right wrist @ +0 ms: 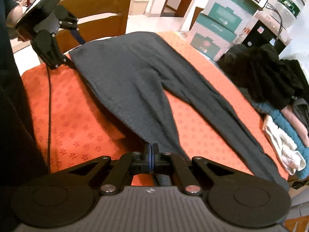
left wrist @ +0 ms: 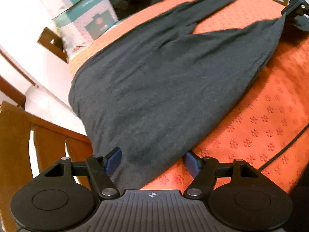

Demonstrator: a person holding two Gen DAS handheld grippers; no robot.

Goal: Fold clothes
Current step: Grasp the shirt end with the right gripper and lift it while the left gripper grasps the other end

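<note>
From the left wrist, the dark grey knitted trousers [left wrist: 154, 81] lie spread across the orange tablecloth with its stamped flower pattern [left wrist: 260, 127], which serves here as the landmark. The waist end hangs over the cloth's near edge, toward the wooden chair [left wrist: 44, 135]. The left gripper [left wrist: 152, 160] has its blue-padded fingers [left wrist: 114, 160] wide apart, one on each side of the waist fabric, not yet closed on it. At the far right of the cloth, the right gripper [left wrist: 285, 10] pinches a leg end, lifted into a peak.

From the right wrist, the right gripper [right wrist: 151, 150] has its fingers pressed together on the cuff of the nearer trouser leg, at the near edge of the orange cloth. The two legs of the trousers [right wrist: 135, 73] still fork apart, orange cloth showing between them; the other leg runs off to the cloth's right edge. The left gripper [right wrist: 75, 36] sits at the waist, at the far left corner of the cloth, its fingers seeming to straddle the waistband. Beyond the cloth's right edge lies a heap of other clothes [right wrist: 270, 81], mostly dark, unfolded.

By my reading, the folding has hardly begun: the trousers are laid out, no fold is made. One leg must be brought onto the other, then the length folded, and the heap remains.
</note>
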